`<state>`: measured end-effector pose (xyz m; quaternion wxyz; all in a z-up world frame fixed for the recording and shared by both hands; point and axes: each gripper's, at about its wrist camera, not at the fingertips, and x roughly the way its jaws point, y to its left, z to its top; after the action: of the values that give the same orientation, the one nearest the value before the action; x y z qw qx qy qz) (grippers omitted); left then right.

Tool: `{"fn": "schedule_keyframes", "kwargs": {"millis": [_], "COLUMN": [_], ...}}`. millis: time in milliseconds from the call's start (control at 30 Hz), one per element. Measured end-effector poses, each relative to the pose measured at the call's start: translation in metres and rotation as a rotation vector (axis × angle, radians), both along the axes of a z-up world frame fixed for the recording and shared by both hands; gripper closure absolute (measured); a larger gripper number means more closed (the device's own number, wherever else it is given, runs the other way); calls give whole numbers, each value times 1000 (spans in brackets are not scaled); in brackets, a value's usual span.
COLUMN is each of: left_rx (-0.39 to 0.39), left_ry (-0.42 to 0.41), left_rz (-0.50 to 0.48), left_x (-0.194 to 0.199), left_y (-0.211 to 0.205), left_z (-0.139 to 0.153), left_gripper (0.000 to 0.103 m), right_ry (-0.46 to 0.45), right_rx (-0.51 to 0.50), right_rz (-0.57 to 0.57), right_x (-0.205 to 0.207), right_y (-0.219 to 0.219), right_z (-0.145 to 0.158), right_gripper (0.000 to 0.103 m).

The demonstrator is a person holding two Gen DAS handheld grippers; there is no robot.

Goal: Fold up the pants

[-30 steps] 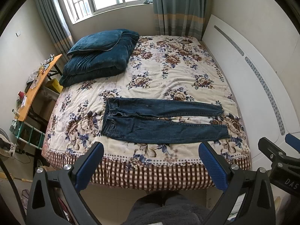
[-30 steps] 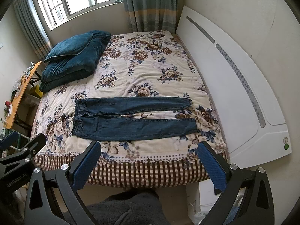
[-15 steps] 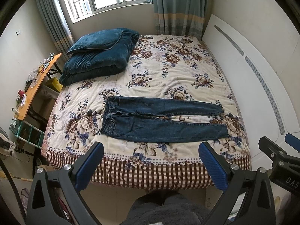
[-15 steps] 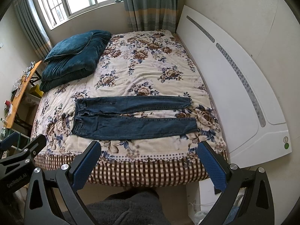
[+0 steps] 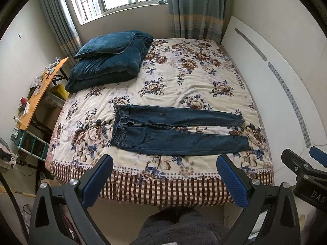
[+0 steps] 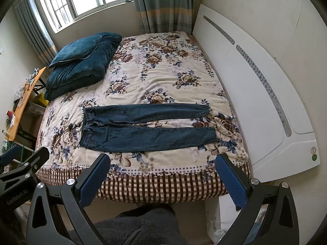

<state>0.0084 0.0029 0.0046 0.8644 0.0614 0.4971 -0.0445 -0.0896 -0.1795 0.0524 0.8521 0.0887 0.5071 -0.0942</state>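
Note:
Dark blue jeans point(image 5: 175, 130) lie flat across the floral bed, waist to the left, both legs stretched to the right and slightly apart. They also show in the right wrist view point(image 6: 143, 125). My left gripper point(image 5: 164, 163) is open and empty, held above the bed's near edge, short of the jeans. My right gripper point(image 6: 162, 161) is open and empty at the same distance. Each gripper shows at the edge of the other's view.
A folded teal blanket with a pillow point(image 5: 110, 61) sits at the bed's far left. A white headboard point(image 5: 286, 102) runs along the right. An orange cluttered table point(image 5: 38, 89) stands left of the bed. The bed's checked edge point(image 5: 163, 185) faces me.
Both grippers have shifted very slightly; the jeans sit a touch lower in the views. Nothing was taken hold of.

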Motion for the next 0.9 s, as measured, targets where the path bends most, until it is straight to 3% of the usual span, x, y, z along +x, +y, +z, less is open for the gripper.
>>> {"fn": "schedule_keyframes", "kwargs": {"millis": [567,733,900], "left_rx": [-3,37,146], "left_ry": [24,-12,-18], "left_rz": [2,23,55], "left_x": [2,38,108], "left_y": [5,2,16], "left_z": [-7,-28,-78], "left_gripper": [0,0,0], "right_ry": [18,23,101], "right_rx": [8,-4,-14], "right_rz": [2,-4,48], "right_x": [0,24,95], "right_y": [5,0,-11], "right_z": [-11,-42,-101], "right_gripper": [0,0,0]}}
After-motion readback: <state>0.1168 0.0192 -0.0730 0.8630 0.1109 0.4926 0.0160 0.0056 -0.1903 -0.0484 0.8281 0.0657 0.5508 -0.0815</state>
